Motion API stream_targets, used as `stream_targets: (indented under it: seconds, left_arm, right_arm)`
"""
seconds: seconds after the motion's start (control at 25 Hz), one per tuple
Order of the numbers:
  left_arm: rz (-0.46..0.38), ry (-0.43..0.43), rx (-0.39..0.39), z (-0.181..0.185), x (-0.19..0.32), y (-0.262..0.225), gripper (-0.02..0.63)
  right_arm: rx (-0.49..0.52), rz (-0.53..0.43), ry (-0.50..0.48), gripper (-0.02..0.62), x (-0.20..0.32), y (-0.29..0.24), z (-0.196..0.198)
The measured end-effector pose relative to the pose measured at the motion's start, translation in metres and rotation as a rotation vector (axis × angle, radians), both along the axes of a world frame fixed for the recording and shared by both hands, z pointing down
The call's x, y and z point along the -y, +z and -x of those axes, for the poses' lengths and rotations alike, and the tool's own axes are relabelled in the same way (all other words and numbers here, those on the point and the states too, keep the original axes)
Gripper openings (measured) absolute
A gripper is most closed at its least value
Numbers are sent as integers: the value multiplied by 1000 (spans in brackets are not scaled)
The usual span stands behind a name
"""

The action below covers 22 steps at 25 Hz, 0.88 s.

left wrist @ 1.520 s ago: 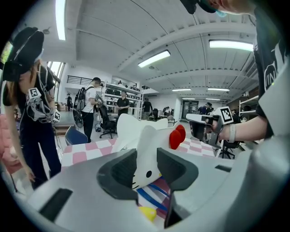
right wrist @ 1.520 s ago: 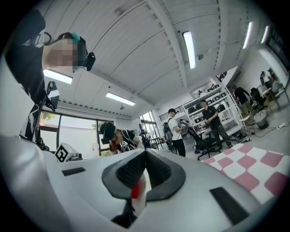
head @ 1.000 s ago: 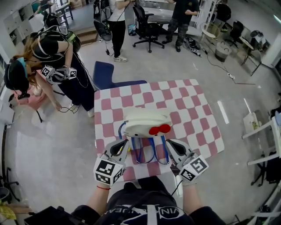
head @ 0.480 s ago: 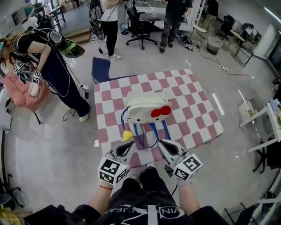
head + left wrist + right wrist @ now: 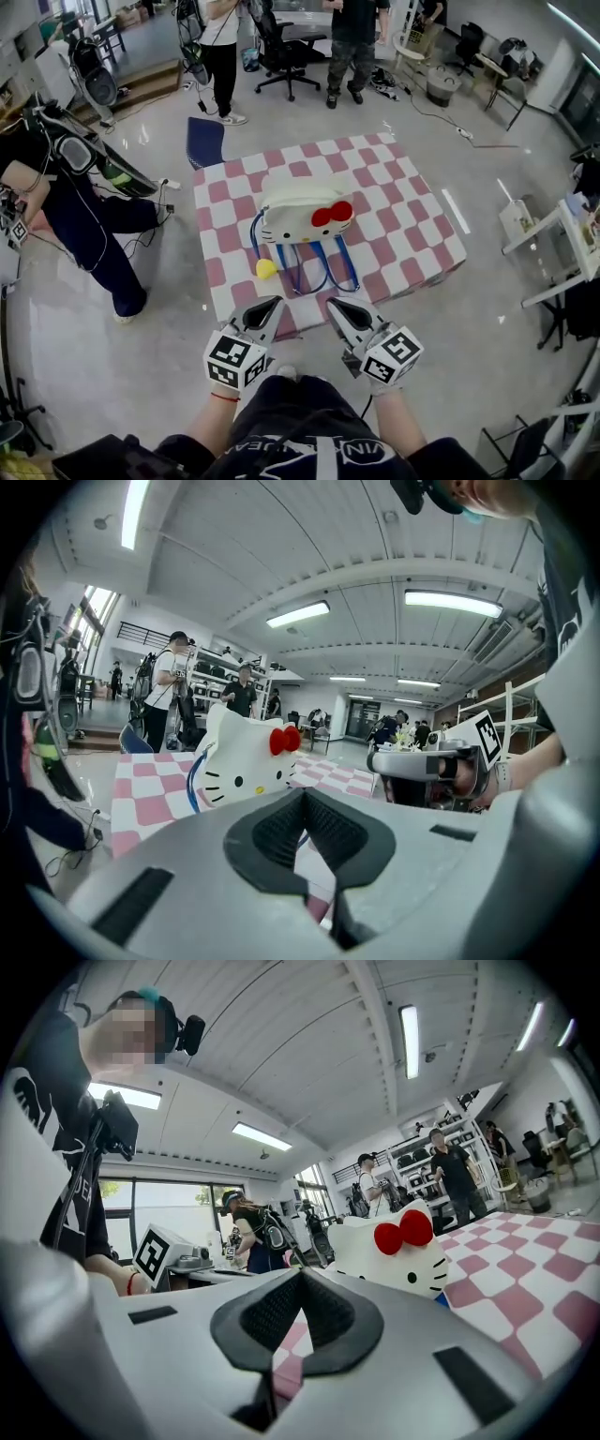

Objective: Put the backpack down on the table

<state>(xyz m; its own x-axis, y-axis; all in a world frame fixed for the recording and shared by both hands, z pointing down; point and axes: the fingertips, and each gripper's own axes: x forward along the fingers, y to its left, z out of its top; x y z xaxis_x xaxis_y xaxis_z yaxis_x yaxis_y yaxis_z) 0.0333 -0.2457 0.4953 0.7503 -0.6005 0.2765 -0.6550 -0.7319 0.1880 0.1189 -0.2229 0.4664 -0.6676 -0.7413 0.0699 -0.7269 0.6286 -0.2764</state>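
Observation:
A white cat-face backpack (image 5: 305,217) with a red bow lies on the pink-and-white checked table (image 5: 412,234). Its blue straps (image 5: 314,267) trail toward me, and a small yellow ball (image 5: 266,268) rests by them. My left gripper (image 5: 273,304) and right gripper (image 5: 335,304) hover side by side at the table's near edge, short of the straps, both shut and empty. In the left gripper view the shut left gripper (image 5: 302,792) faces the backpack (image 5: 246,761), with the right gripper (image 5: 412,761) alongside. The right gripper view shows the right gripper (image 5: 300,1275) shut, pointing at the backpack (image 5: 394,1246).
A person (image 5: 75,187) bends over on the floor left of the table. Other people and an office chair (image 5: 281,52) stand beyond its far side, and a blue seat (image 5: 204,141) sits near the far left corner. White shelving (image 5: 562,253) stands to the right.
Both grippers have drawn back from the straps toward me, to the table's near edge. The backpack has stayed put on the table. The person at left has shifted further left.

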Motion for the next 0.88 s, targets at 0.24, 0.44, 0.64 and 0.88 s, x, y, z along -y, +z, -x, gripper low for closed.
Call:
stream_targets:
  seconds: [0.24,0.44,0.64,0.88]
  left_arm:
    - [-23,-26,-9,-3,-37,-10,6]
    - [-42,-52,-7,-12,-87,-20,6]
    - [-48,-81,-19,-17,-139,-21,6]
    - [-33,-108,-7,-11,-184,-18,6]
  right_arm:
    - [-28,-8,0,2,-32,0,-2]
    - [-51,9,17,2,-80,2,-10]
    - [-49,6,1,2,-129,1,-11]
    - [-21,3,-12,2,-166,-2,-9]
